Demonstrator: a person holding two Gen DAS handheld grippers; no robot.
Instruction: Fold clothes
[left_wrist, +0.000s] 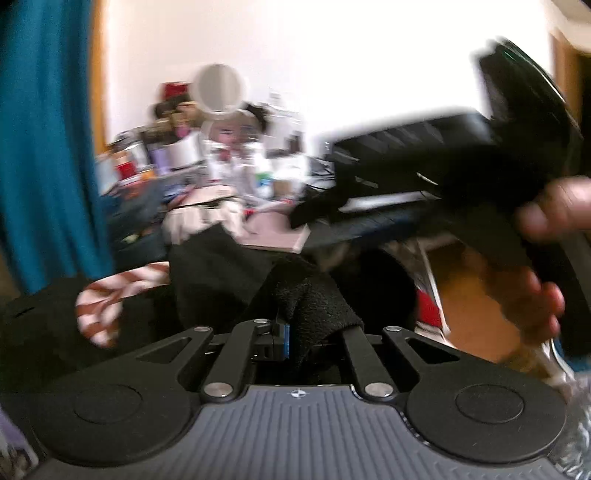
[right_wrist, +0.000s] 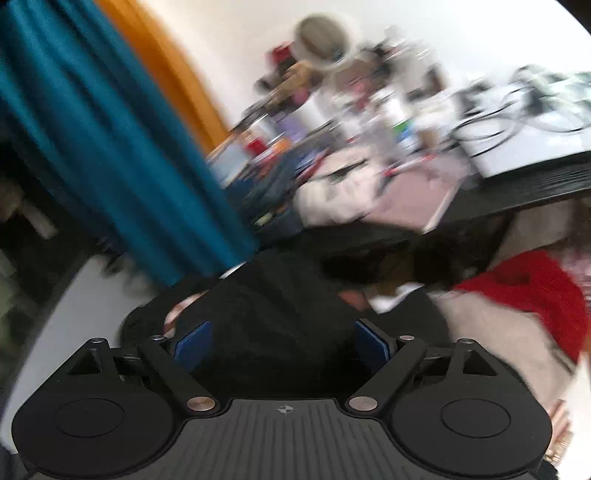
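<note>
Now the left gripper (left_wrist: 295, 332) has its jaws pinched tight on a fold of the black garment (left_wrist: 221, 273), which bunches up just in front of the teal curtain (left_wrist: 44, 140). Right of the curtain, a hand (left_wrist: 532, 291) grips the right gripper (left_wrist: 317, 218). From the right wrist, that gripper (right_wrist: 280, 343) stands spread wide, blue pads (right_wrist: 192, 345) either side of the dark cloth (right_wrist: 280, 317), everything blurred

Left tongs (left_wrist: 295, 332) pinched together; right tongs (right_wrist: 282, 345) spread wide.
</note>
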